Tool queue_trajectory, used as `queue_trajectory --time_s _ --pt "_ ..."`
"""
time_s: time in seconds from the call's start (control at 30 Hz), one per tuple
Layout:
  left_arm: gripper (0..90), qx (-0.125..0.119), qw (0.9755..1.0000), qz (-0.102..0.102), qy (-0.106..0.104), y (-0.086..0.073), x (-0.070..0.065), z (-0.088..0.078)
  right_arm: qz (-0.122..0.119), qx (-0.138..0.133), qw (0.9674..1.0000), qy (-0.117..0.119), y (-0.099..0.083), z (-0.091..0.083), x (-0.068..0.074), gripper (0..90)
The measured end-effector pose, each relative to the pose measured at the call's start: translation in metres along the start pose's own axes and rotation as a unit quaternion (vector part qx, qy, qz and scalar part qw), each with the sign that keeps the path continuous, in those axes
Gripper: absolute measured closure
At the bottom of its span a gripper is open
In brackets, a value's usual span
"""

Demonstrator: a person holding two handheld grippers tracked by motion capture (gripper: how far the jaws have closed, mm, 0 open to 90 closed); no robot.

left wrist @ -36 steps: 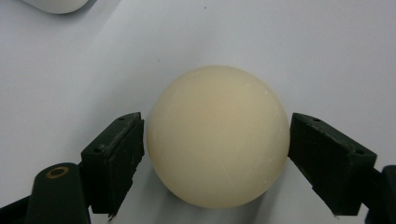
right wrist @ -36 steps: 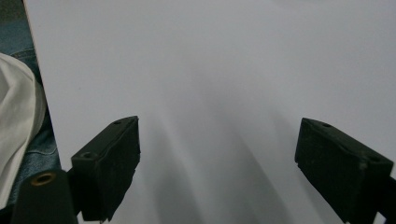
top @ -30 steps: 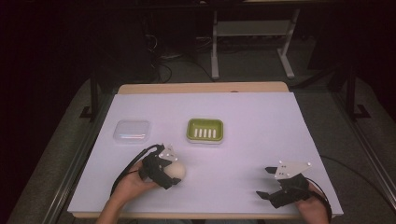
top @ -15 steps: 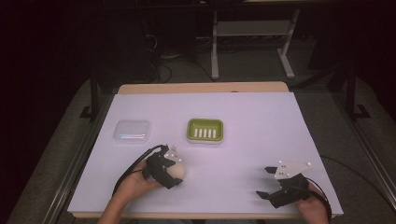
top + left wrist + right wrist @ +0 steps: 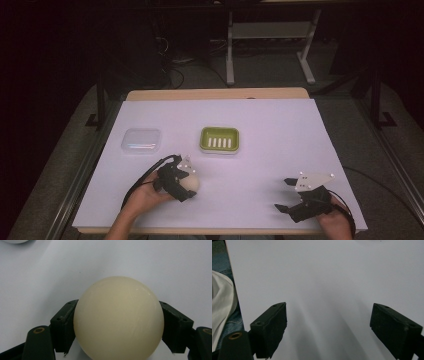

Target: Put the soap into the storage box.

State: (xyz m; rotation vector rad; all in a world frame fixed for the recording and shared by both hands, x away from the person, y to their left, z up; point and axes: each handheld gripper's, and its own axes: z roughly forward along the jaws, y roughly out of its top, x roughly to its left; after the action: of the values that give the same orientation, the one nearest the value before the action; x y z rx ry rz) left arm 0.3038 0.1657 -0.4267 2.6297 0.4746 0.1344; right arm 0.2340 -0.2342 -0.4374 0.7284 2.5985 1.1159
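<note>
Nothing much has moved since the earlier frames: left gripper [image 5: 185,184] stays near the table's [image 5: 280,125] front-left edge, pinching the ball [image 5: 118,318] between both jaws, and right gripper [image 5: 285,195] stays spread and empty near the front-right corner. The ball sits squarely between the left jaws, touching each at its widest part. Being smooth and round, it could squirt out if the squeeze loosens or shifts off-centre, then roll toward the dish [image 5: 219,139] or off the table.

Soap dish [image 5: 219,140], lidded box [image 5: 142,140] mid-table; bare table [image 5: 300,135] right.
</note>
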Motion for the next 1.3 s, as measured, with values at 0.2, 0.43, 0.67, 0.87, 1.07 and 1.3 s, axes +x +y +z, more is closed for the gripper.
queue_trajectory --time_s 0.2,0.43,0.67,0.87,1.07,1.3 --pt "24.7 -0.005 1.0000 -0.001 -0.006 0.007 0.002 -0.005 0.002 -0.002 1.0000 -0.001 -0.001 0.000 -0.002 13.4" --pt "24.7 -0.014 0.9999 0.004 -0.005 0.022 0.008 -0.011 0.004 -0.005 1.0000 0.000 -0.002 0.000 -0.005 13.3" --pt "24.8 -0.017 0.9998 0.005 -0.008 0.035 0.017 -0.014 0.009 -0.009 0.9999 0.000 -0.002 -0.001 -0.005 13.4" --pt "24.8 -0.011 0.9999 0.007 -0.010 0.044 0.019 -0.014 0.004 -0.014 0.9999 0.000 -0.001 -0.001 -0.005 13.4" --pt "24.8 -0.015 0.9998 -0.002 -0.014 0.049 0.024 -0.016 0.010 -0.018 0.9998 0.001 -0.001 -0.002 -0.005 13.3" --pt "24.8 -0.014 0.9998 -0.002 -0.017 0.056 0.026 -0.017 0.012 -0.016 0.9998 0.000 -0.002 -0.003 -0.005 13.3"
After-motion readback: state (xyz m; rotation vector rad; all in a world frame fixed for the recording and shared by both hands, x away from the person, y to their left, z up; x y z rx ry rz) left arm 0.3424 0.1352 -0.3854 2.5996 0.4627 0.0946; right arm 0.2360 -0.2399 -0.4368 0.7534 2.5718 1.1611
